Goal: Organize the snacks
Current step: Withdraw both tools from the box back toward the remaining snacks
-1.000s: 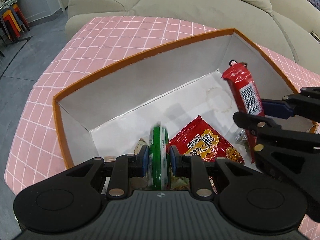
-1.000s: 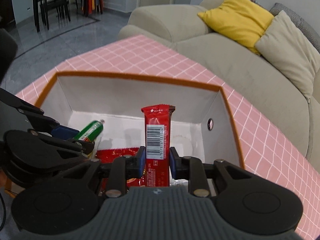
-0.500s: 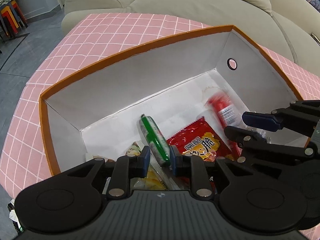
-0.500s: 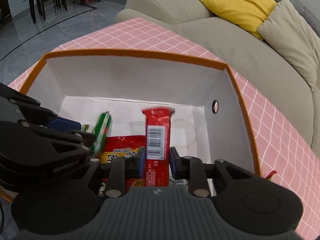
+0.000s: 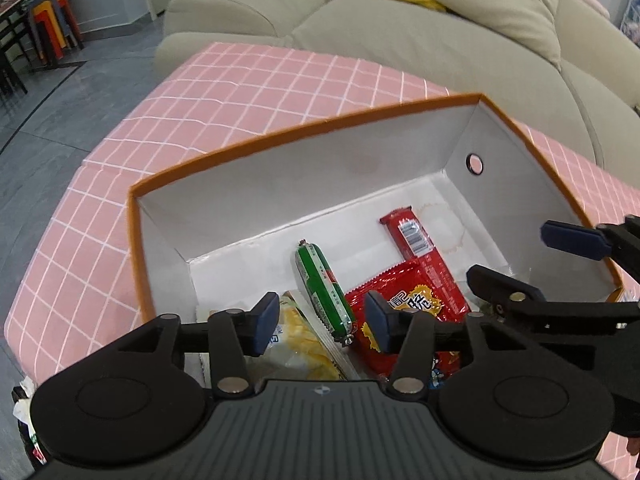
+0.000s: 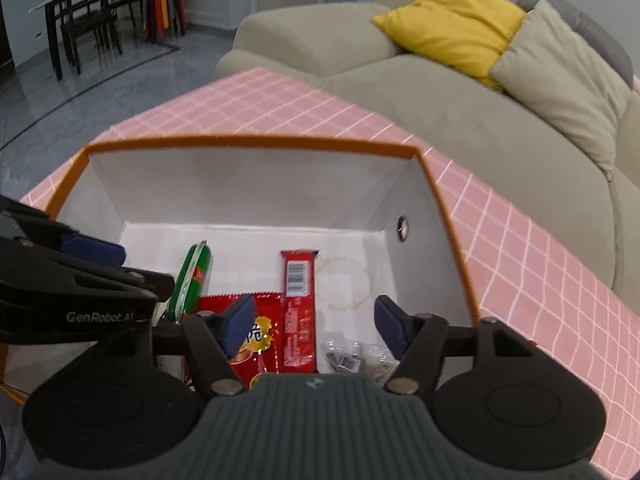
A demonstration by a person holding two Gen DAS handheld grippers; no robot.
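An orange-rimmed white box [image 5: 304, 128] [image 6: 256, 143] stands on the pink checked table. Inside lie a green sausage stick [image 5: 323, 286] [image 6: 191, 280], a red chocolate bar [image 5: 420, 252] [image 6: 298, 308], a red snack packet [image 5: 408, 312] [image 6: 258, 330], a yellow packet [image 5: 298, 340] and a clear packet [image 6: 356, 358]. My left gripper [image 5: 322, 320] is open and empty above the near end of the sausage. My right gripper [image 6: 314, 326] is open and empty above the chocolate bar. Each gripper shows in the other's view, right [image 5: 556, 264] and left [image 6: 104, 268].
The pink checked tablecloth [image 5: 224, 92] [image 6: 520, 248] surrounds the box. A beige sofa [image 5: 440, 40] [image 6: 460, 120] with a yellow cushion [image 6: 448, 20] stands just behind the table. Chairs and stools [image 6: 92, 20] stand far left on the grey floor.
Both grippers opened and pulled back up. The green sausage and the red chocolate bar dropped from the fingers and now lie flat in the box.
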